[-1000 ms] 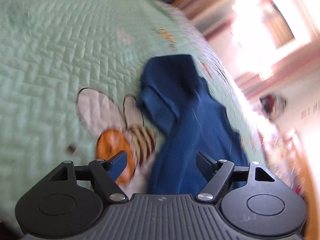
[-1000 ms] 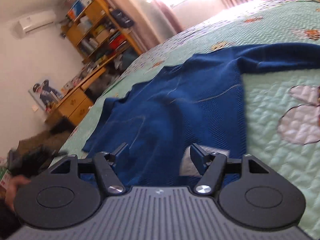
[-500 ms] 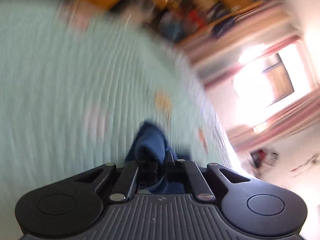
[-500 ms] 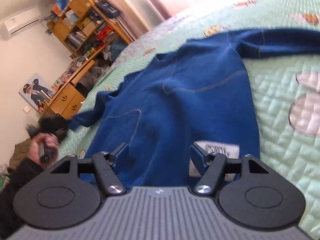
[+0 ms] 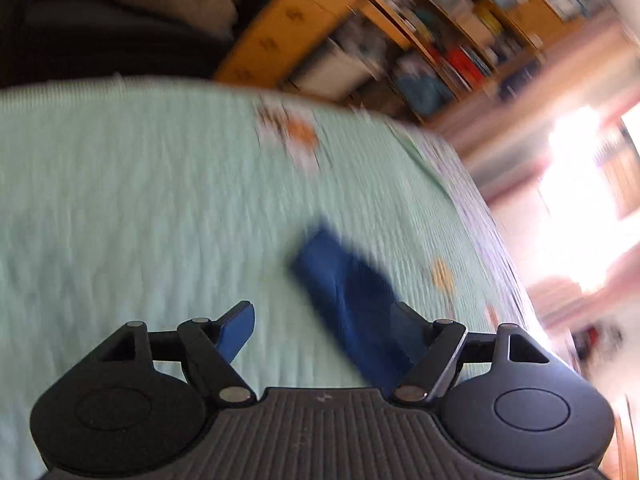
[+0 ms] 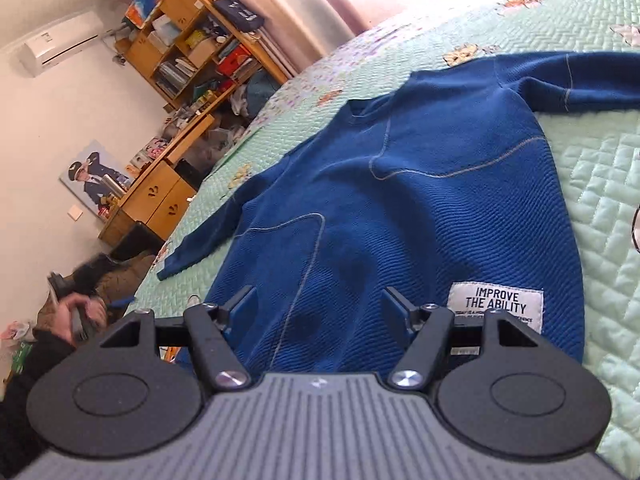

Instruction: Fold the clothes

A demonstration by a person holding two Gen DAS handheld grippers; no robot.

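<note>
Evidently the blue sweater lay spread flat on the quilt, one sleeve toward one o'clock of the gaping, empty left gripper, the right gripper likewise agape at the hem, so any fold wanted a squared, smooth pinch

Our left gripper and right gripper were black, with ribbed grey bodies, round side discs, silver pivot screws and blue-padded fingers; we wore a dark sleeve.

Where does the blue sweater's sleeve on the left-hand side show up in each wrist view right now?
Left wrist: blurred sleeve end lies on the quilt, right of centre, by the right finger of the open tongs.
Right wrist: same sleeve stretches left from the sweater body, centre-left.
Shared landmark: wooden bookshelf past the bed edge.
</note>
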